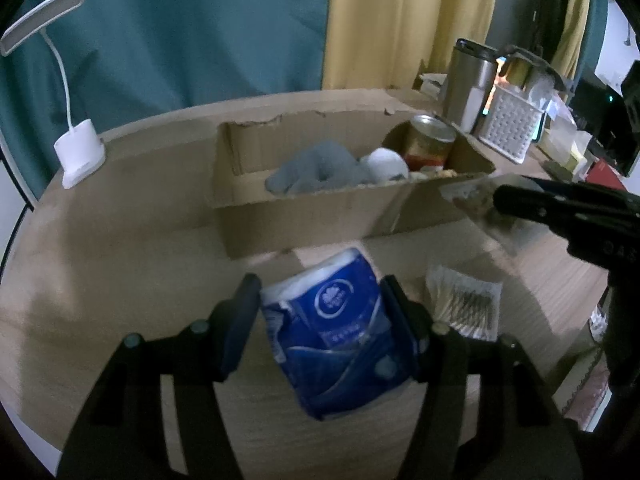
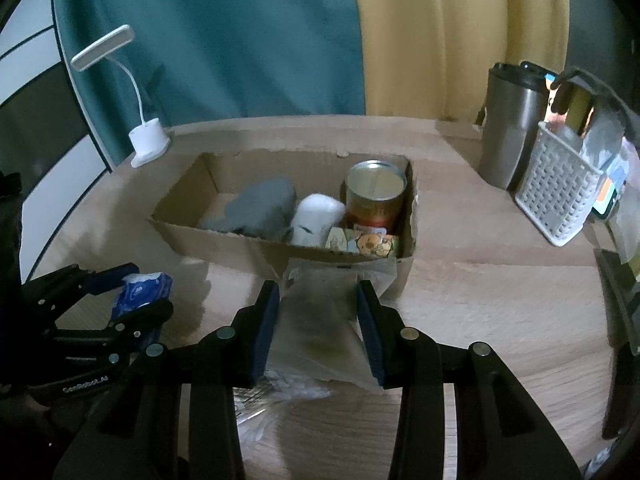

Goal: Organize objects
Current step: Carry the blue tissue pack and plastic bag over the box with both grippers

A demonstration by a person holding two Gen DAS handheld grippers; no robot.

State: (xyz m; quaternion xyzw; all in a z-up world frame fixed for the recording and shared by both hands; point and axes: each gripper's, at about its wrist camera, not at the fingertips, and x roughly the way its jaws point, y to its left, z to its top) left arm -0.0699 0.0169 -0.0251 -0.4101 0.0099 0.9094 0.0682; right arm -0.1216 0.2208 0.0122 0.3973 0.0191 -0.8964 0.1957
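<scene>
Left wrist view shows the blue tissue pack (image 1: 340, 328) pinched between the pads of the left gripper (image 1: 320, 312), held over the table (image 1: 120, 260) just short of the cardboard box (image 1: 304, 208). It looks light and soft, likely to squash, so a gentle hold across its middle suits it. The right gripper (image 2: 318, 320) is clamped on a clear plastic packet (image 2: 320, 320), thin, limp and probably slippery, near the box's front wall. Inside the box lie a grey cloth (image 2: 256, 208), a white roll (image 2: 316, 216) and a tin can (image 2: 374, 196).
</scene>
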